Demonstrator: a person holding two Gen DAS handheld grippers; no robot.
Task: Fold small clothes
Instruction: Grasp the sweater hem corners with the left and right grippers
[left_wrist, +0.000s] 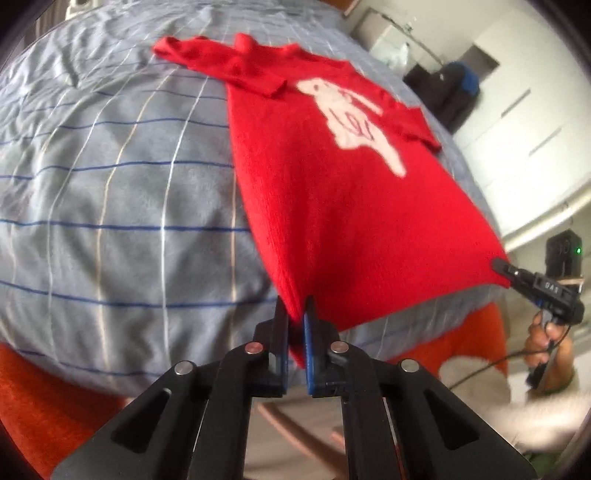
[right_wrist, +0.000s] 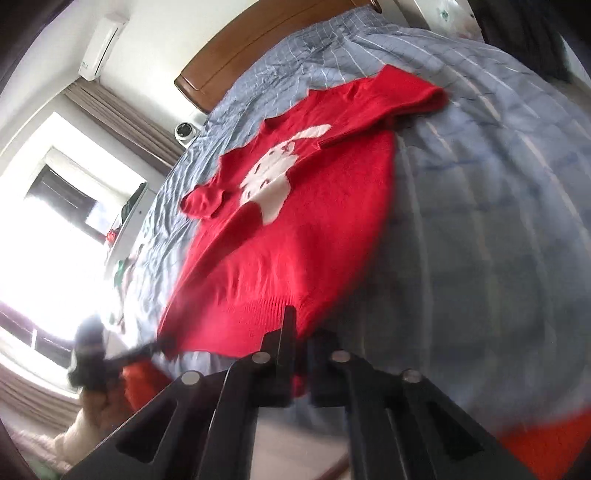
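Observation:
A small red sweater (left_wrist: 317, 206) with a white animal figure on its chest lies spread on a grey-blue checked bed cover (left_wrist: 110, 192), sleeves folded in near the top. My left gripper (left_wrist: 297, 314) is shut on the near left corner of the hem. At the right edge of the left wrist view, my right gripper (left_wrist: 498, 266) pinches the other hem corner, a hand around its handle. In the right wrist view the red sweater (right_wrist: 295, 229) stretches away and my right gripper (right_wrist: 301, 325) is shut on its ribbed hem. My left gripper (right_wrist: 162, 345) grips the far hem corner, blurred.
The bed cover (right_wrist: 480, 221) runs back to a wooden headboard (right_wrist: 258, 40). An orange sheet (left_wrist: 40, 406) shows under the cover at the near edge. White cabinets (left_wrist: 517, 122) and a dark bag (left_wrist: 443, 92) stand at the right. A bright window (right_wrist: 44, 221) with curtains is beyond the bed.

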